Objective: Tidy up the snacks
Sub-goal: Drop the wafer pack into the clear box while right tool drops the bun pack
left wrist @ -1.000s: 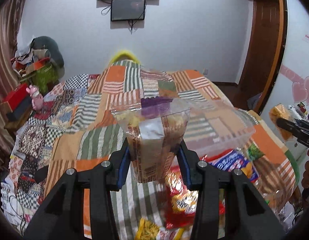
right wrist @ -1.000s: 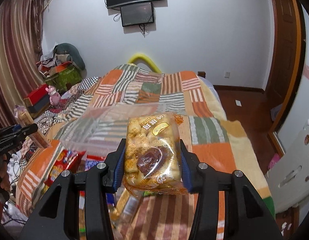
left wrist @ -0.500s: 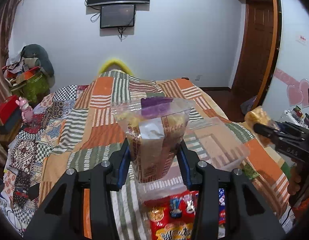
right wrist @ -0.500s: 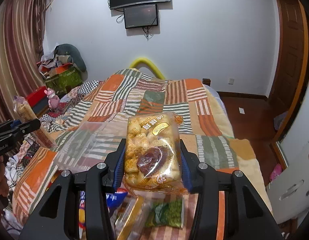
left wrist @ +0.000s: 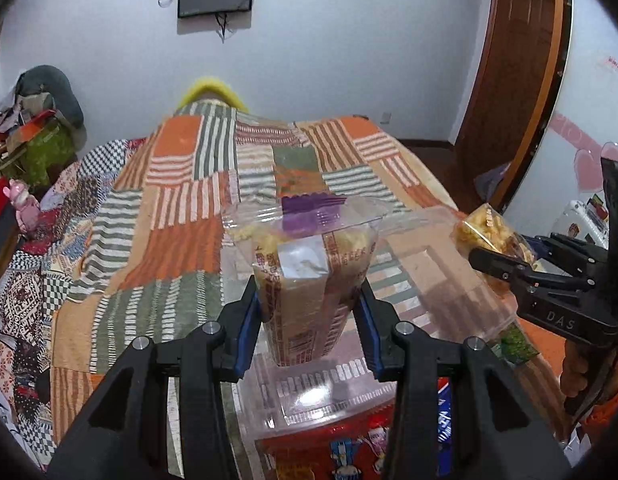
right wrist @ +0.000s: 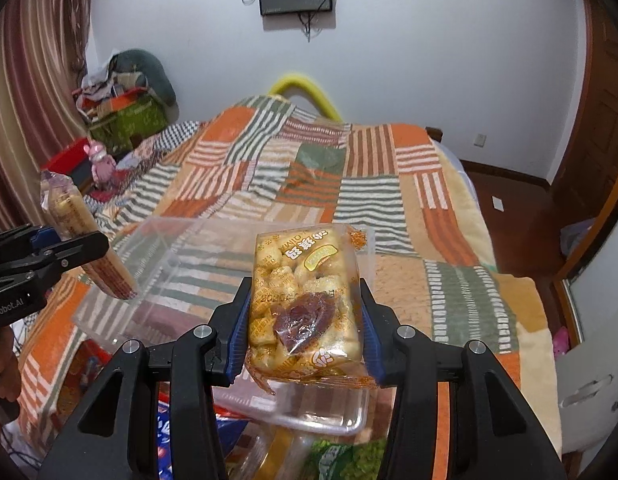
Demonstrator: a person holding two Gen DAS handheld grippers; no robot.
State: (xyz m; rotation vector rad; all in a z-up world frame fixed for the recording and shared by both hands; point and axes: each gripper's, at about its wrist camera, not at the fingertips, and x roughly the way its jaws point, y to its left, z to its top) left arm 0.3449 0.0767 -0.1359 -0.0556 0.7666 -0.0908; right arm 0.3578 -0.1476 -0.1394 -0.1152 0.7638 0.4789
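My left gripper (left wrist: 309, 320) is shut on a clear biscuit pack with a purple top seal (left wrist: 309, 280) and holds it upright over the near end of a clear plastic bin (left wrist: 441, 280) on the bed. My right gripper (right wrist: 305, 320) is shut on a yellow bag of small pastries (right wrist: 305, 304) above the same bin (right wrist: 169, 272). The right gripper with its bag also shows in the left wrist view (left wrist: 505, 264) at the right. The left gripper and biscuit pack (right wrist: 85, 240) show at the left of the right wrist view.
A patchwork blanket (left wrist: 181, 208) covers the bed. Loose snack packets lie near me: red ones (left wrist: 321, 452), a blue one (right wrist: 169, 432) and a green one (right wrist: 341, 460). Clutter and a pink toy (right wrist: 101, 156) stand at the left. A door (left wrist: 513, 80) is at the right.
Both grippers have moved forward over the bed with their packs still held. The clear bin now lies right under and ahead of both packs, and the two grippers are closer together.
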